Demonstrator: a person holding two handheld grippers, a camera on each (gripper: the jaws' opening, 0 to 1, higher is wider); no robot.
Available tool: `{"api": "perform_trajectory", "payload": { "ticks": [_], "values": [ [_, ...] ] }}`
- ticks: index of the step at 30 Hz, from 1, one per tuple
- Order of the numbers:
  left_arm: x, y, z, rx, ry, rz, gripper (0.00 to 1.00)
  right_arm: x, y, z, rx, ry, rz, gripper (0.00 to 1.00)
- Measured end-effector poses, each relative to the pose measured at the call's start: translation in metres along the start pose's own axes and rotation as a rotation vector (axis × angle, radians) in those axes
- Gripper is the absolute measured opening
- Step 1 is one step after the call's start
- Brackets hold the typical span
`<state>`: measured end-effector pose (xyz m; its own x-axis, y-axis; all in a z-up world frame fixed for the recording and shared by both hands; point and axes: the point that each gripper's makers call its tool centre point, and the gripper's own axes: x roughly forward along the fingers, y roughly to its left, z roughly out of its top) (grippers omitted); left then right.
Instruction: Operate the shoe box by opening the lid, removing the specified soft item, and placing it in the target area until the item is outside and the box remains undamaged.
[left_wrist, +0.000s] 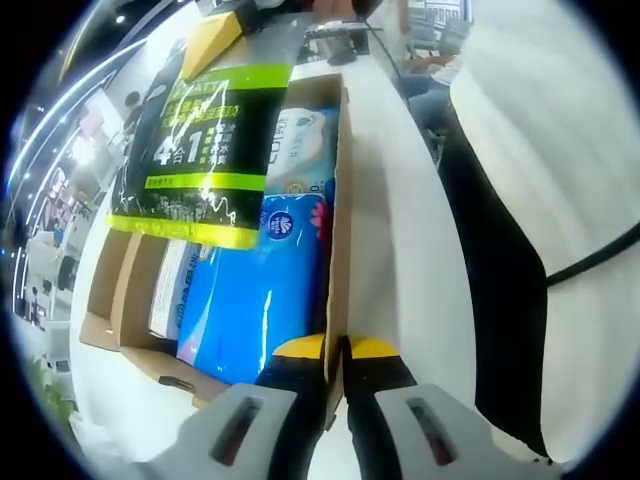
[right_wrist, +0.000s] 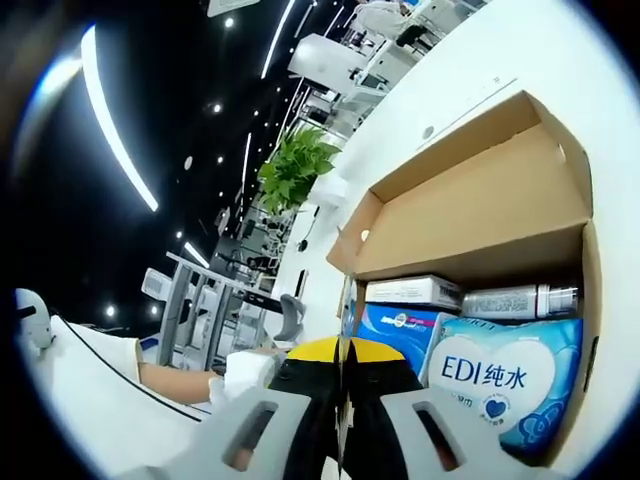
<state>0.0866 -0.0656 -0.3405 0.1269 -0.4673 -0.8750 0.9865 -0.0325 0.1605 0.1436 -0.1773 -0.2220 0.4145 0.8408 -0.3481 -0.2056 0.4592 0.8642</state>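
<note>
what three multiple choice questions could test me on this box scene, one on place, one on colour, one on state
1. Where does the left tool grip?
A. the brown cardboard box wall
B. a bottle
C. a plant

2. What colour is the large glossy soft plastic pack lying in the box?
A. red
B. blue
C. black

3. The cardboard lid is:
A. taped shut
B. torn off
C. open

Answers: 1 A, its jaws straddle the wall's edge; 2 B, the wrapper is bright blue; 3 C, the flap stands back, with the contents showing.
</note>
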Motion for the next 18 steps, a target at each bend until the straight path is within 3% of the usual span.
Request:
{"api": "perform_trajectory", "payload": {
  "ticks": [8, 18],
  "values": [
    [0.000, 0.000, 0.000, 0.007, 0.000, -0.002, 0.05, -0.011, -0.005, 0.003, 0.026, -0.028, -0.004, 0.00],
    [0.000, -0.001, 0.000, 0.008, 0.004, -0.006, 0.05, -0.015, -0.007, -0.003, 0.003, -0.007, -0.019, 0.00]
  ]
}}
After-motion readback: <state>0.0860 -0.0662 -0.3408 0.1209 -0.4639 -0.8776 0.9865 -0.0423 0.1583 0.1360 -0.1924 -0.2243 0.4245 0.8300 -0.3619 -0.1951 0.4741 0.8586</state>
